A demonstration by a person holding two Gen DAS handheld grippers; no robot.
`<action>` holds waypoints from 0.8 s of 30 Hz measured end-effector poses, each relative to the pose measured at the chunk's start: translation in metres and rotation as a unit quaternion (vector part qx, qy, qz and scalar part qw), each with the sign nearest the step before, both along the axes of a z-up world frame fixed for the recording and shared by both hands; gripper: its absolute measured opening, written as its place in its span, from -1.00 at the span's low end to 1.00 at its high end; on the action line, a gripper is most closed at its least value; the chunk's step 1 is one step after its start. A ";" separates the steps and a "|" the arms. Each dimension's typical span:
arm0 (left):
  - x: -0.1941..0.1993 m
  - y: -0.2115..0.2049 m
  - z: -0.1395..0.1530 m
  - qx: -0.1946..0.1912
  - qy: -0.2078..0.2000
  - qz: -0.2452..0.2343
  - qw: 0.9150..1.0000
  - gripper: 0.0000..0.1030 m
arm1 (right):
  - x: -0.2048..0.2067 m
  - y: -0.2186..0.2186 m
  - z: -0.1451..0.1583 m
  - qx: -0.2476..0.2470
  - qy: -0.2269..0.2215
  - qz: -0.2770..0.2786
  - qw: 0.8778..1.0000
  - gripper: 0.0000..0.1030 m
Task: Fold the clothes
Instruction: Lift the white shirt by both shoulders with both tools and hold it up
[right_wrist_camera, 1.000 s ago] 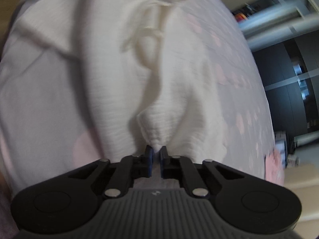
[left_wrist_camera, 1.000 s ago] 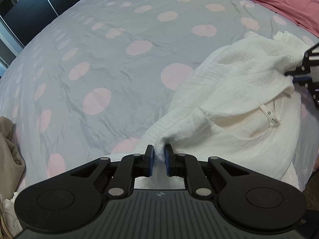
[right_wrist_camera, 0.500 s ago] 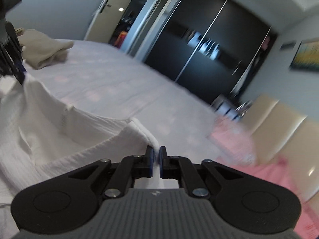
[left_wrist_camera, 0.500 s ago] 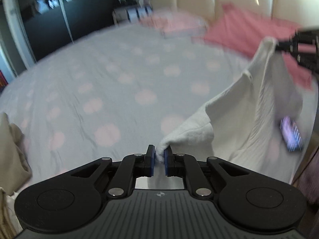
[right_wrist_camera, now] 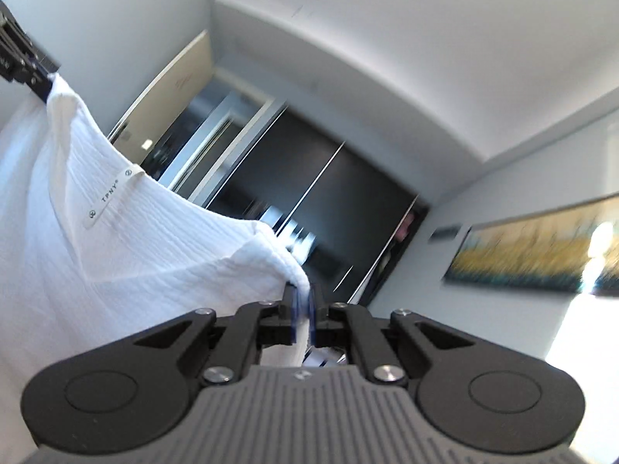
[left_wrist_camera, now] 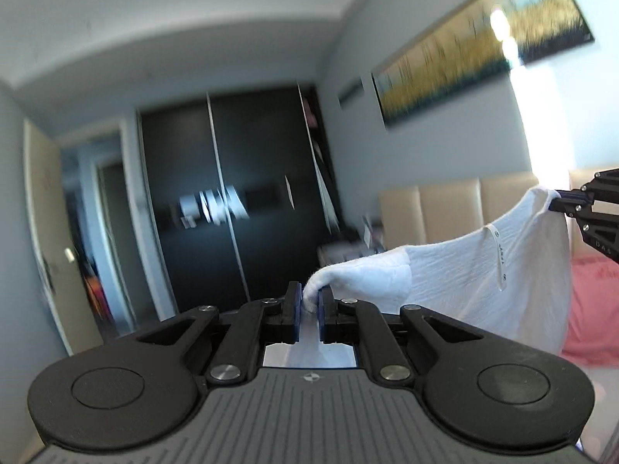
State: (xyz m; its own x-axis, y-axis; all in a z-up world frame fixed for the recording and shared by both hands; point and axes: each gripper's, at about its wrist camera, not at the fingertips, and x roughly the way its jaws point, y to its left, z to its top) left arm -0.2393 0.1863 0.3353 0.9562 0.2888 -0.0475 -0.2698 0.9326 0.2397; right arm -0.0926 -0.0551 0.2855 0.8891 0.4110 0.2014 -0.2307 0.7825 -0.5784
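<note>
A white crinkled garment [left_wrist_camera: 483, 278] with a neck label hangs in the air, stretched between my two grippers. My left gripper [left_wrist_camera: 309, 301] is shut on one top corner of it. My right gripper [right_wrist_camera: 303, 301] is shut on the other top corner; the garment [right_wrist_camera: 116, 255] drapes down to its left. In the left wrist view the right gripper [left_wrist_camera: 557, 199] shows at the right edge, pinching the cloth. In the right wrist view the left gripper [right_wrist_camera: 48, 77] shows at the upper left, also pinching it.
Both cameras point up at the room: a black sliding wardrobe [left_wrist_camera: 232, 208], an open door [left_wrist_camera: 42, 239], a beige padded headboard [left_wrist_camera: 445, 208], a pink cover [left_wrist_camera: 592, 309] and a wall painting [left_wrist_camera: 479, 46]. The bed surface is out of view.
Both grippers have lifted the white garment off the dotted bedspread and tilted upward. The garment now hangs spread between them, and the views show the room instead of the bed.
</note>
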 end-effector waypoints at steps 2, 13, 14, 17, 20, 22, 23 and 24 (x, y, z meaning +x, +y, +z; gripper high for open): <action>-0.016 -0.014 0.021 0.022 -0.024 -0.002 0.999 -0.88 | -0.016 0.000 0.019 0.014 -0.046 -0.014 0.999 -0.88; -0.051 -0.063 0.065 0.069 -0.069 -0.012 0.995 -0.88 | -0.067 0.000 0.066 0.043 -0.146 -0.050 0.987 -0.88; -0.057 -0.065 0.066 0.071 -0.075 -0.011 0.995 -0.88 | -0.074 -0.002 0.067 0.045 -0.146 -0.045 0.987 -0.88; -0.082 -0.076 0.066 0.084 -0.078 -0.008 0.993 -0.88 | -0.097 -0.008 0.063 0.036 -0.155 -0.030 0.987 -0.88; -0.101 -0.087 0.063 0.101 -0.084 -0.001 0.991 -0.87 | -0.110 -0.009 0.055 0.020 -0.162 -0.022 0.986 -0.88; -0.104 -0.090 0.061 0.111 -0.085 0.001 0.990 -0.88 | -0.113 -0.008 0.049 0.012 -0.164 -0.020 0.986 -0.88; -0.103 -0.091 0.062 0.115 -0.084 0.002 0.990 -0.88 | -0.110 -0.006 0.047 0.009 -0.162 -0.020 0.987 -0.88; -0.099 -0.092 0.062 0.119 -0.080 0.005 0.990 -0.88 | -0.106 -0.003 0.045 0.007 -0.158 -0.020 0.987 -0.88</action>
State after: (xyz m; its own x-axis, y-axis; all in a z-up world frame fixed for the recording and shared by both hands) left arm -0.3384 0.0947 0.3972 0.9432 0.2830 0.1739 -0.3305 0.8519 0.4062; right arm -0.1984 -0.0584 0.3305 0.7960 0.3722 0.4773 -0.0092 0.7959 -0.6053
